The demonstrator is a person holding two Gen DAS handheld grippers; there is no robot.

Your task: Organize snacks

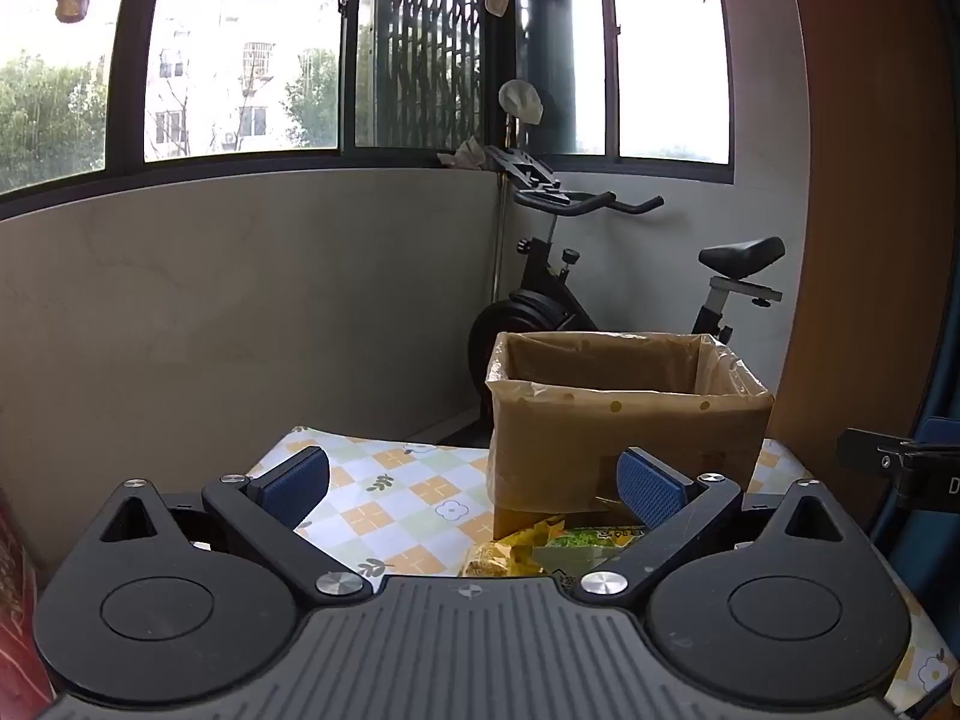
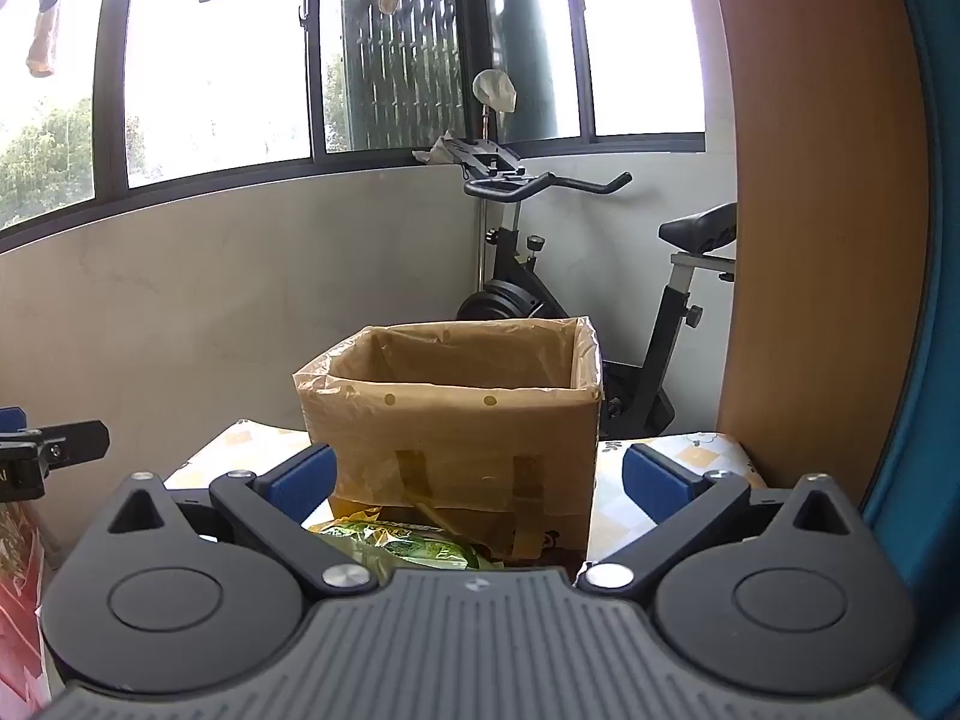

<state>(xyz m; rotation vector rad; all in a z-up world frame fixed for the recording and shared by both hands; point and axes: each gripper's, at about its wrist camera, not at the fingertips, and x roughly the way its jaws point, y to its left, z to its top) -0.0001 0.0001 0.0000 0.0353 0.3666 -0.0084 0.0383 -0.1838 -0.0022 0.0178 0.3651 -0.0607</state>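
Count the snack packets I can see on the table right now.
2 visible: a green packet in front of the cardboard box, and a yellow wrapped snack just left of it. More may be hidden below the grippers; the box's inside isn't visible.

Bright windows [image 1: 240,60], grey wall [image 1: 210,300], exercise bike [image 1: 600,276], perhaps balcony.
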